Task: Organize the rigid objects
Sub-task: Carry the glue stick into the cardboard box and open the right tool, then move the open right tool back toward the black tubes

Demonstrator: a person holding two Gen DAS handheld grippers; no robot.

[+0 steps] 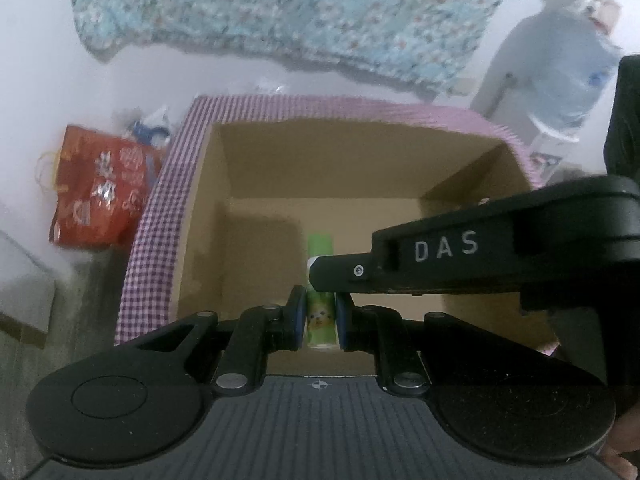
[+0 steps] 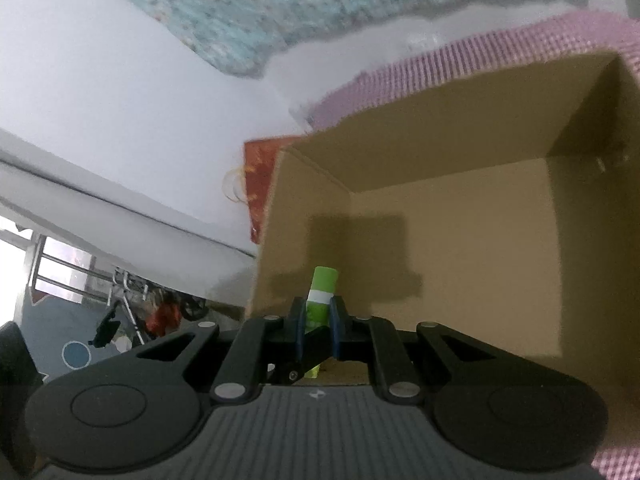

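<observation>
You had both the left gripper [image 1: 320, 318] and right gripper [image 2: 319, 330] with jaws clamped tight on one green glue stick [image 1: 320, 320], held between them above the open cardboard box [image 1: 256, 168].

Left hand-held gripper [image 1: 321, 318]: black linkage arms, silver screws, blue pads [image 1: 299, 320], ribbed grey base. Right hand-held gripper [image 2: 318, 326] looked the same and bore white "DAS" lettering [image 1: 446, 246].
</observation>
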